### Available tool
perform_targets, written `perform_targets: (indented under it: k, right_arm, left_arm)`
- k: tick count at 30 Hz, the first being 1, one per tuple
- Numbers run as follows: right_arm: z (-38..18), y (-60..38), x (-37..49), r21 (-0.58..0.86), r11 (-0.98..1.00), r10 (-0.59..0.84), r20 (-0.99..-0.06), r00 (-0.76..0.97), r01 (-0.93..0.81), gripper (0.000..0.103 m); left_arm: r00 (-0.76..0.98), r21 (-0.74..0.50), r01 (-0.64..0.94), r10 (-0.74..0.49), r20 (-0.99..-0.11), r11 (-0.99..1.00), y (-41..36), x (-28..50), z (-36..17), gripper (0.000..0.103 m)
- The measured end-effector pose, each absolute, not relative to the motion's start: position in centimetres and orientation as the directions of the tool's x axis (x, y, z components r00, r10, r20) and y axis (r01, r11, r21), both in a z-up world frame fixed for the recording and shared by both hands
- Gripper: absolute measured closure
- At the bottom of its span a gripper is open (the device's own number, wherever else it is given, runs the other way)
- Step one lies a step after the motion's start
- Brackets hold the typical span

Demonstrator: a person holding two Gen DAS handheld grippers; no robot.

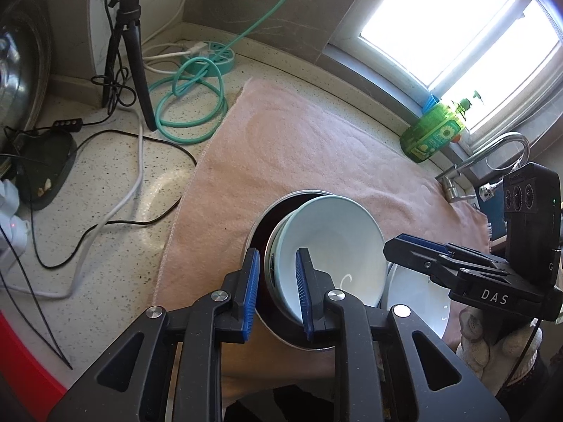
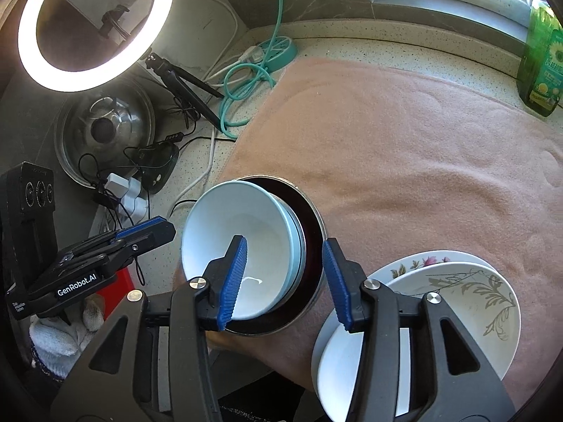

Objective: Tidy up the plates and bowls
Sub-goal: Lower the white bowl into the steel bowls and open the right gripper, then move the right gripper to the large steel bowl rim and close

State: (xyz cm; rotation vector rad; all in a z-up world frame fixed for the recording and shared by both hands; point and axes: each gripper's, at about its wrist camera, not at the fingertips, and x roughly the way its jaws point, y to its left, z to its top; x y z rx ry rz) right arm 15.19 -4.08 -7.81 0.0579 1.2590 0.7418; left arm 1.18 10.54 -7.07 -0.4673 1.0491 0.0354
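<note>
A stack of pale blue bowls (image 1: pixel 337 242) (image 2: pixel 242 246) sits tilted inside a dark metal-rimmed bowl (image 1: pixel 262 232) (image 2: pixel 313 218) on a pink towel (image 1: pixel 299 154) (image 2: pixel 404 158). My left gripper (image 1: pixel 278 292) straddles the stack's near rim, one pad inside the top bowl and one outside; I cannot tell if it grips. My right gripper (image 2: pixel 286 281) is open, its left pad inside the top bowl, its right pad outside the dark bowl. A stack of white floral plates (image 2: pixel 468 299) (image 1: pixel 418 299) lies to the right.
A green soap bottle (image 1: pixel 434 133) (image 2: pixel 542 56) stands by the window. A faucet (image 1: pixel 485 154) is at the right. A ring light (image 2: pixel 95 28) on a tripod (image 1: pixel 130 52), a teal power strip (image 1: pixel 211 56), cables and a pot lid (image 2: pixel 105 133) crowd the counter's left.
</note>
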Motion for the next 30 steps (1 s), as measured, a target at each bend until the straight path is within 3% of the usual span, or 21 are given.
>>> perform_targets:
  k: [2, 5, 10, 18, 30]
  right_arm:
    - [-7.2, -4.7, 15.2, 0.419, 0.774, 0.537, -0.831, 0.143, -0.475, 0.036]
    - [-6.4, -5.5, 15.1, 0.382, 0.787, 0.528, -0.823, 0.209, -0.484, 0.025]
    - [-5.8, -7.8, 15.1, 0.427, 0.798, 0.565, -0.775, 0.282, -0.426, 0.007]
    - [-5.9, -10.7, 15.1, 0.454, 0.817, 0.568, -0.737, 0.366, -0.356, 0.000]
    - [-7.2, -10.9, 13.8, 0.299, 0.870, 0.444, -0.820, 0.360, -0.391, 0.000]
  left_arm:
    - [0.518, -0.353, -0.260, -0.178, -0.837, 0.899, 10.9, 0.9, -6.9, 0.067]
    - [0.528, -0.366, -0.273, -0.179, -0.830, 0.890, 11.5, 0.4, -6.7, 0.030]
    - [0.516, -0.342, -0.291, -0.155, -0.842, 0.893, 11.8, -0.4, -7.0, 0.030]
    - [0.512, -0.338, -0.333, -0.132, -0.849, 0.880, 11.8, -2.1, -7.9, 0.030]
    - [0.510, -0.304, -0.382, -0.075, -0.857, 0.873, 11.0, -3.9, -9.2, 0.030]
